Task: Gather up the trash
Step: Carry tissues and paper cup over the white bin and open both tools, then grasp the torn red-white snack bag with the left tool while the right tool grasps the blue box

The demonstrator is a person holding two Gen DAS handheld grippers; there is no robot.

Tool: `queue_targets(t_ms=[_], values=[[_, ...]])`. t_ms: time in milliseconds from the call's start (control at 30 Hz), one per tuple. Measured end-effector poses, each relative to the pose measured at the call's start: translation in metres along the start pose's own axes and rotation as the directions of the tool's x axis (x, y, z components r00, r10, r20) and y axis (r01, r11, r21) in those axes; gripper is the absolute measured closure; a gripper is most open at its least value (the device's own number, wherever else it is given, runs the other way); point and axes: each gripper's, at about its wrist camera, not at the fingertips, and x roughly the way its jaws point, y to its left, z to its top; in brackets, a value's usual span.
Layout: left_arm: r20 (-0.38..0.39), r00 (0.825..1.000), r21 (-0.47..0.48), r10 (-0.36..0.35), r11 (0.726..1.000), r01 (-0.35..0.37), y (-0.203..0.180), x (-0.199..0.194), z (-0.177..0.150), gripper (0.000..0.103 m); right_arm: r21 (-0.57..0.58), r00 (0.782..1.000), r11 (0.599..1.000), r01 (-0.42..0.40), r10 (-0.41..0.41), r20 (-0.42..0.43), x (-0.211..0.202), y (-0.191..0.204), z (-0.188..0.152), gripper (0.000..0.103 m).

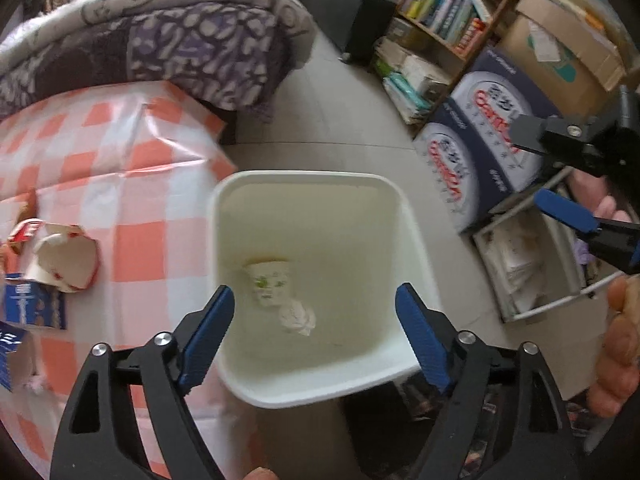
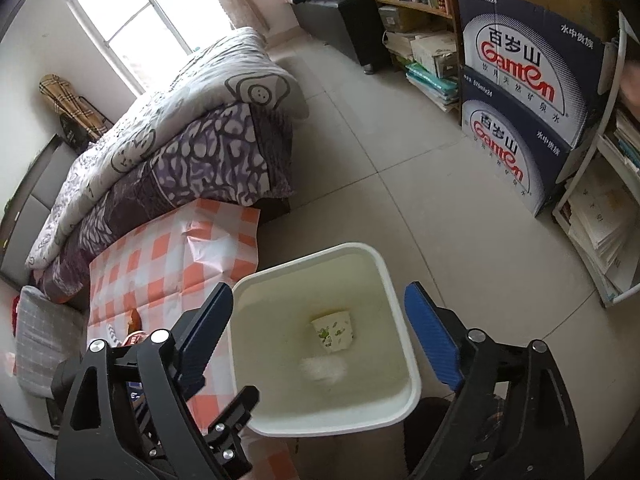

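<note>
Trash, mostly light paper: a crushed white carton with red print [image 1: 66, 262] on the checkered tablecloth [image 1: 132, 184], beside a blue printed packet [image 1: 34, 306], with another blue-and-white box [image 1: 10, 354] at the left edge. Already inside the white bin [image 1: 308, 396]: a paper cup with green pattern [image 1: 269, 283] and a crumpled tissue [image 1: 298, 318], both on the bottom. Left gripper [image 1: 314, 330] above the bin, jaws wide apart and holding nothing; right gripper [image 2: 320, 334] also above the bin, jaws wide and empty. Probably very light, thin, easy to deform: the carton already torn open and bent, so no fear of breaking, only of slipping or folding more under the pads. Best to pinch across a flattened wall or a folded edge of the carton, not around the open mouth, where the card would likely collapse. Glossy print perhaps a little slippery against the blue fingers [image 1: 208, 334]. Blue packet lying flat, so harder to catch; better taken at a raised edge or corner. Contents of the packets not visible, so weight uncertain.
</note>
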Motion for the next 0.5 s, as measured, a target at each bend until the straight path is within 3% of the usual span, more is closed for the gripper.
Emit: queue_targets(t_ms=[133,267,367,500], values=[[-0.004,0.988,-0.081,0.152,0.985,-0.152,0.037,0.0,0.004,0.022,-0.004,0.999,1.0,-0.016,0.016,-0.031,0.008,0.011,-0.005,0.017],[0.024,0.953,-0.207,0.301,0.934,-0.29,0.076,-0.015,0.011,0.018,-0.023,0.999,1.0,-0.015,0.014,-0.05,0.016,0.026,-0.012,0.016],[0.038,0.945,-0.332,0.326,0.896,-0.295,0.107,-0.022,0.02,0.017,-0.036,0.997,0.999,-0.024,0.021,-0.071,0.021,0.037,-0.018,0.015],[0.029,0.929,-0.398,0.369,0.856,-0.328,0.132,-0.016,0.034,0.017,-0.067,0.996,0.998,-0.016,0.01,-0.085,0.028,0.047,-0.023,0.014]])
